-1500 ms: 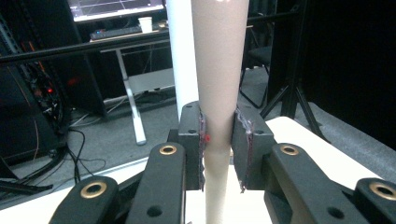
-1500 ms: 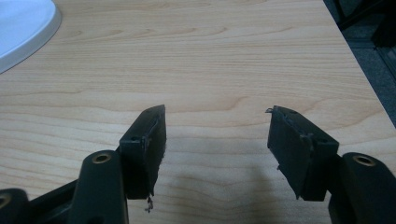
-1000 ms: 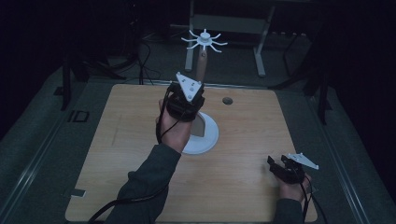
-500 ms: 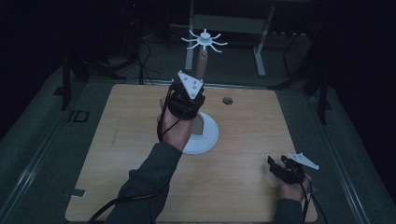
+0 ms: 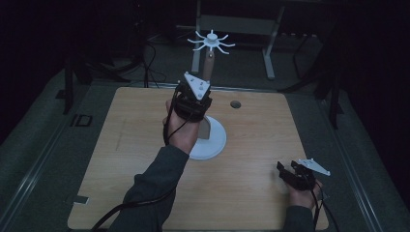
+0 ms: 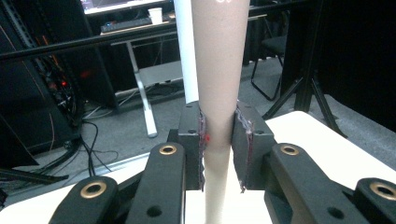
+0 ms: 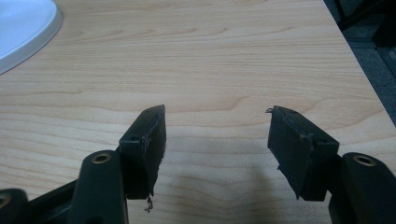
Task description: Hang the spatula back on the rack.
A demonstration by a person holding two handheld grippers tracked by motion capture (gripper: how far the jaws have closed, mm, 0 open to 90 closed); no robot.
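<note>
A stand rises from a round white base in the middle of the wooden table; its brown pole carries a white spoked top. My left gripper is raised at mid-height of that stand and is shut on the brown pole, whose sides both pads press. My right gripper lies low near the table's front right corner. Its jaws stand open over bare wood, pads wide apart with nothing between them.
A small dark hole marks the tabletop behind the stand. The base's white rim lies far left of my right gripper. Cables, desk legs and a metal frame crowd the dark floor beyond the table's far edge.
</note>
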